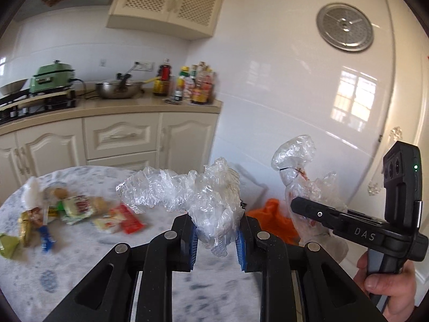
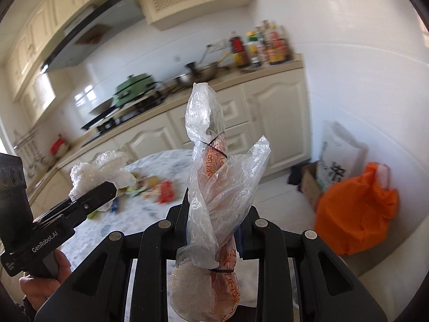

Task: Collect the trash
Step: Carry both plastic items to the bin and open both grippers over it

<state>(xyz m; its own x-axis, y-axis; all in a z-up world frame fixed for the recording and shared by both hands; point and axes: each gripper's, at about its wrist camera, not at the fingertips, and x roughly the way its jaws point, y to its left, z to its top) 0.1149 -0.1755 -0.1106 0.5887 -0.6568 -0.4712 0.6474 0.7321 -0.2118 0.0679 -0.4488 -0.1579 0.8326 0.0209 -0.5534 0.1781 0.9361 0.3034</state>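
Desk: we record a round desk (image 1: 80, 263) with a white, blue-grey mottled top, standing in front of the cream kitchen cabinets (image 1: 120, 136).

On the desk: a loose cluster of snack wrappers (image 1: 77, 212), red, yellow, green and blue, lying toward its cabinet side; the blur keeps us from telling single pieces apart.

Room: above the cabinets runs a beige worktop carrying a green electric cooker (image 1: 51, 77), a steel wok (image 1: 119, 90) and a group of sauce bottles (image 1: 187, 83). A cream wall cupboard (image 1: 166, 2) hangs over them. A round perforated metal plate (image 1: 344, 26) is mounted on the white tiled wall. Beside the desk, on the floor against that wall, we note an orange plastic bag (image 2: 356, 209), with a white printed sack (image 2: 337, 158) and a cardboard box just beside it.

Left claw (image 1: 217, 241): raised above the desk, its blue-padded jaws set narrow and gripping a crumpled clear plastic film (image 1: 193, 196), which billows up and away from the fingers.

Right claw (image 2: 211, 225): also lifted clear of the desk, toward the orange bag's side, pinching a twisted clear bag (image 2: 211, 187) with orange print, bound by thin black ties and standing upright through the jaws. A bare hand (image 1: 386, 284) grips its handle from below.

Both claws sit near each other, side by side.
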